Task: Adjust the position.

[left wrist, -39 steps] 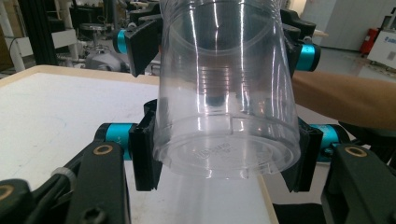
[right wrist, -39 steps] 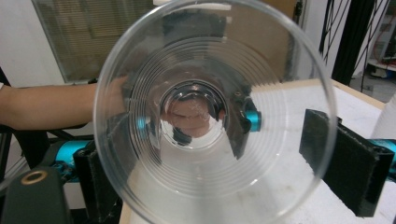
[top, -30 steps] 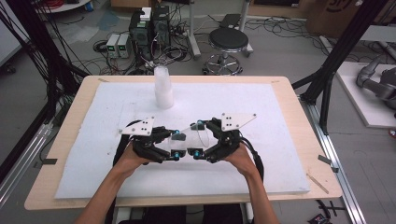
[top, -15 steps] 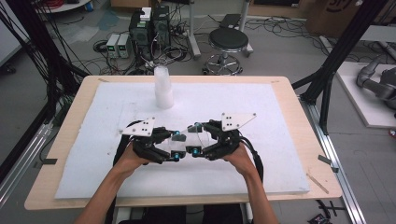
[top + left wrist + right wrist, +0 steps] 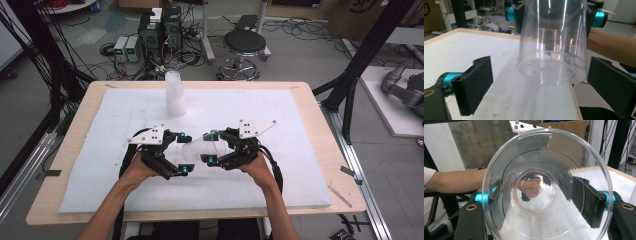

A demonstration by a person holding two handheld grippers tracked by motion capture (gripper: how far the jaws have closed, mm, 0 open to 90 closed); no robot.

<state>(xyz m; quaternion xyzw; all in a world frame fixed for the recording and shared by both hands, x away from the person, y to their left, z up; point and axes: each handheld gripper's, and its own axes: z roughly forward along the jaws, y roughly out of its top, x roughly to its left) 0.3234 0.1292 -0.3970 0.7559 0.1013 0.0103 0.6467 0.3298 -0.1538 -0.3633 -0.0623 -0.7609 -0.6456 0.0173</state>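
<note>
We see two black handheld grippers — the left gripper (image 5: 181, 152) and right gripper (image 5: 209, 148) — each topped with a grey three-cornered plate, fitted with teal knobs, brass-ringed screw holes and trailing black cables — forearms bare

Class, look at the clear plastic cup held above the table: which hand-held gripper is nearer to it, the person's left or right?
Right. The right hand-held gripper is shut on the clear plastic cup; the left hand-held gripper has just opened, jaws either side of the cup's base, not touching.
</note>
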